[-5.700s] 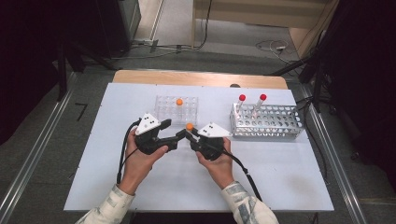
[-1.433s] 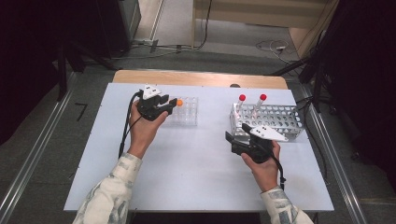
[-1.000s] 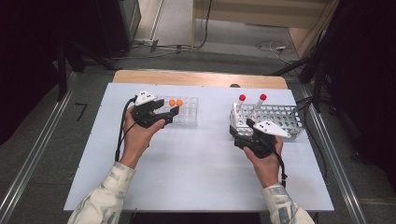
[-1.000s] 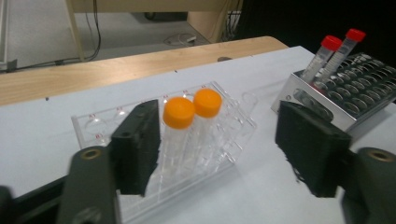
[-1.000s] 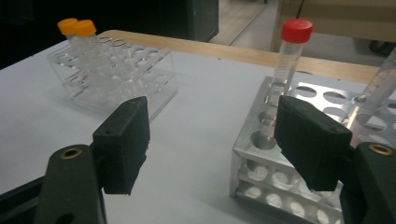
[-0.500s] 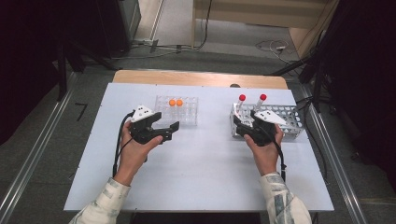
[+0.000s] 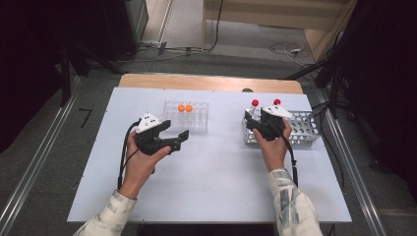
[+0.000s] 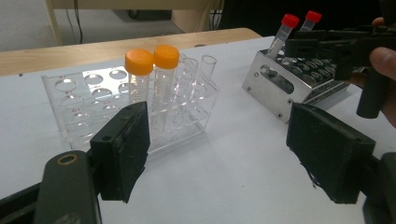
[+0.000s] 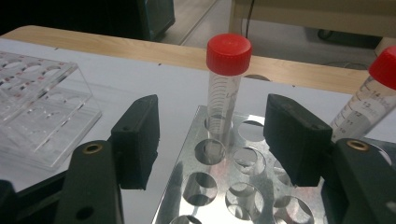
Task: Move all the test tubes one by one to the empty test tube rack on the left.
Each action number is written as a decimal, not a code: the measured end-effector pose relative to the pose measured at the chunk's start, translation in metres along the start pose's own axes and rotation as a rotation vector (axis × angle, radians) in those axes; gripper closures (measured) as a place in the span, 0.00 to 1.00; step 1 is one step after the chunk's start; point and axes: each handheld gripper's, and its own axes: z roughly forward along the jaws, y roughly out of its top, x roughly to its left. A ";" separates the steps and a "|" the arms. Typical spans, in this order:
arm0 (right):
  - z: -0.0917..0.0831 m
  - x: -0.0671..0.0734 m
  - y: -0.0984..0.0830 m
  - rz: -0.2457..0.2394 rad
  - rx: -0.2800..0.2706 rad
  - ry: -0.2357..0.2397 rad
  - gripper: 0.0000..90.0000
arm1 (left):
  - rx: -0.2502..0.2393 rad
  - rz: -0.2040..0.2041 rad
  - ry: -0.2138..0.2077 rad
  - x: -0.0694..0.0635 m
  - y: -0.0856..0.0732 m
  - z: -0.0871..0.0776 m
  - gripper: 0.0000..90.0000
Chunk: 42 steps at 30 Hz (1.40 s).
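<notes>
A clear rack (image 7: 196, 123) at the back holds two orange-capped tubes (image 7: 185, 108), side by side (image 8: 153, 58). My left gripper (image 7: 181, 140) hovers in front of it, open and empty (image 8: 224, 149); its jaws have just been closing slightly. A metal rack (image 7: 305, 130) on the right carries two red-capped tubes. My right gripper (image 7: 252, 126) is at its left end. The left red-capped tube (image 9: 228, 88) stands upright between its jaws (image 9: 215, 140), which have just been closing. A gap remains on each side of the tube.
The second red-capped tube (image 9: 373, 93) leans at the right of the metal rack (image 9: 224, 196). A wooden strip (image 7: 206, 82) borders the far side of the white table (image 7: 221, 187). Cables lie on the floor beyond, and metal rails run along both sides.
My left gripper has drawn back from the clear rack, leaving both orange-capped tubes in it. My right gripper has moved forward to the metal rack and now straddles the left red-capped tube.
</notes>
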 end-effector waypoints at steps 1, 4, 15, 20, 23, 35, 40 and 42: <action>0.002 0.000 0.001 -0.001 -0.001 -0.006 0.43 | 0.000 -0.001 0.001 0.000 0.000 0.000 0.24; 0.009 0.000 0.002 0.006 0.008 -0.012 0.49 | -0.003 -0.007 -0.001 0.001 -0.001 0.000 0.25; 0.021 0.002 0.006 0.003 0.038 -0.010 0.70 | -0.007 -0.009 0.010 0.003 -0.001 -0.002 0.25; 0.022 0.000 0.005 0.007 0.046 -0.027 0.79 | -0.007 -0.007 0.009 0.004 -0.001 -0.002 0.25; 0.021 -0.002 0.007 0.011 0.042 -0.031 0.79 | -0.007 -0.009 0.010 0.004 -0.001 -0.002 0.25; -0.002 -0.004 0.032 -0.001 -0.023 -0.021 0.79 | 0.009 -0.003 0.015 0.003 -0.002 0.000 0.23; -0.015 -0.005 0.042 -0.010 -0.054 -0.021 0.79 | 0.014 0.000 0.016 0.004 -0.002 0.000 0.22; -0.021 -0.004 0.045 -0.012 -0.067 -0.019 0.79 | 0.012 -0.002 0.018 0.004 -0.002 0.000 0.22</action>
